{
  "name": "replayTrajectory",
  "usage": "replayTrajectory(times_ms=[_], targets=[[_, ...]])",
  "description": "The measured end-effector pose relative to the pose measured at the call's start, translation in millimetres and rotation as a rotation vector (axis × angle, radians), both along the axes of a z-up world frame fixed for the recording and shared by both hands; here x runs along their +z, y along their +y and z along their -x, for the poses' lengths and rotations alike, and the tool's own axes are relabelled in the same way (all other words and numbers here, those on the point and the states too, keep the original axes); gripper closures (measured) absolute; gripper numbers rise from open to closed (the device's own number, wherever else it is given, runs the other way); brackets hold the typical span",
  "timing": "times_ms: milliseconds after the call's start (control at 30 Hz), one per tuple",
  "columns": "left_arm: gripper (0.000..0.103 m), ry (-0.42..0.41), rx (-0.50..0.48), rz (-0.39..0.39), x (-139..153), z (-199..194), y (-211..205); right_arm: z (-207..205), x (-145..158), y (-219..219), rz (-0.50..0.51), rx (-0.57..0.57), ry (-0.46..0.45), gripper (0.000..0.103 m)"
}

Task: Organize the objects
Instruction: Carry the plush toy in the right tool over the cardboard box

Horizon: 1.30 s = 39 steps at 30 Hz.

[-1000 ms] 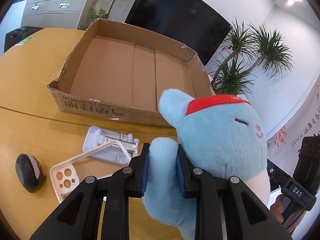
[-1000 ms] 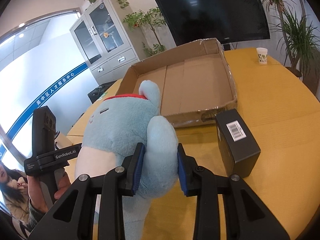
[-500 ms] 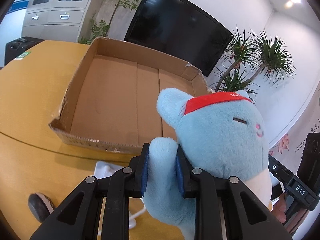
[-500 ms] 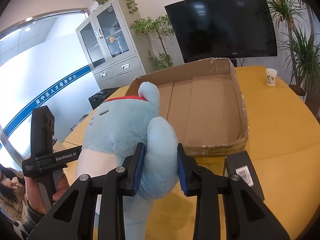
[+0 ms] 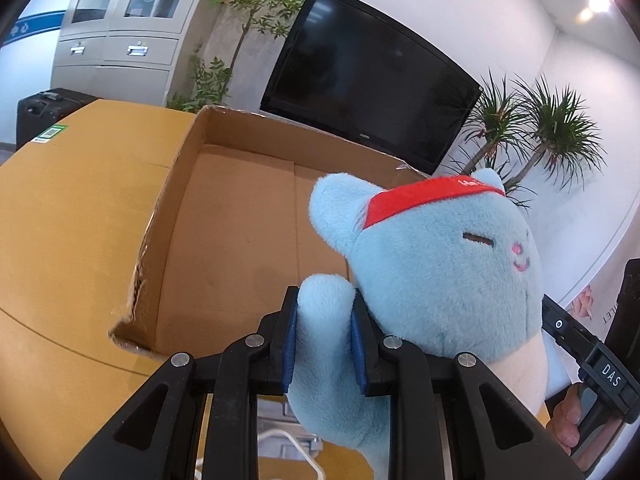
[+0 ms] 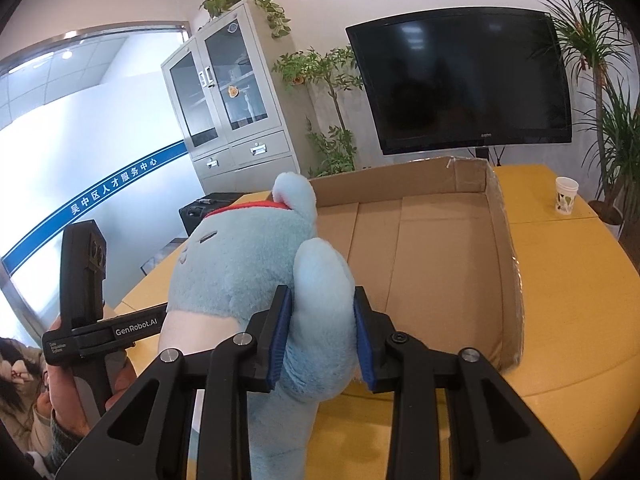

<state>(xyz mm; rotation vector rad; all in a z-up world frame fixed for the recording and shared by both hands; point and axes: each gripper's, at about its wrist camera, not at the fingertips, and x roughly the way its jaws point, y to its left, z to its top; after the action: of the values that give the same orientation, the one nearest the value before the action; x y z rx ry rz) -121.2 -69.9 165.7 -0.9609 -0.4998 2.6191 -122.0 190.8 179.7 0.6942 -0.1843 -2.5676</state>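
Left gripper [image 5: 323, 336]: black frame, blue pads; jaws clamped on one arm of the plush toy [image 5: 432, 280].

Right gripper [image 6: 322, 336]: same build; jaws clamped on the plush toy's [image 6: 240, 264] other arm. The left gripper's handle, marked "GenRobot.AI", shows at the left of the right wrist view, held in the left hand [image 6: 68, 404]. The right hand [image 5: 568, 420] shows at the lower right edge of the left wrist view.

Plush toy: light blue, cat-like, red headband [image 5: 428, 196], closed stitched eye, pink mouth, pale belly. Held upright in the air between the two grippers, at the near edge of the cardboard box [image 5: 240, 216]; whether it touches the box cannot be told.

White objects [image 5: 288, 440]: partly seen below the left gripper, on the worktop [image 5: 72, 208]; too hidden to identify.

Cardboard box: shallow, open-topped, brown, near-left corner torn; sits on the worktop directly beyond the toy.

Worktop: yellow-tan wood.

Paper cup [image 6: 566, 195]: white with a green print, upright on the worktop, well apart to the right of the box.

Black case [image 5: 44, 112]: past the worktop's far left edge.

Television [image 6: 468, 80]: black screen, dark, on the far wall behind the box.

Metal cabinet [image 6: 224, 100]: grey, glass doors, drawers below, trailing plant on top.

Potted plants [image 5: 536, 136]: spiky-leaved, right of the television.
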Motion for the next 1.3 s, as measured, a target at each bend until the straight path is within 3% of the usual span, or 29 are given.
replayTrajectory(times_ms=[467, 900, 1300], targets=[[0.084, 0.018, 0.055, 0.002, 5, 68, -24, 53, -1, -26, 0.016, -0.02, 0.025, 0.074], [0.084, -0.005, 0.097, 0.033, -8, 123, -48, 97, -17, -56, 0.01, -0.034, 0.022, 0.074], [0.084, -0.08, 0.125, 0.069, -46, 156, -60, 122, -52, -78, -0.021, -0.051, -0.056, 0.074]])
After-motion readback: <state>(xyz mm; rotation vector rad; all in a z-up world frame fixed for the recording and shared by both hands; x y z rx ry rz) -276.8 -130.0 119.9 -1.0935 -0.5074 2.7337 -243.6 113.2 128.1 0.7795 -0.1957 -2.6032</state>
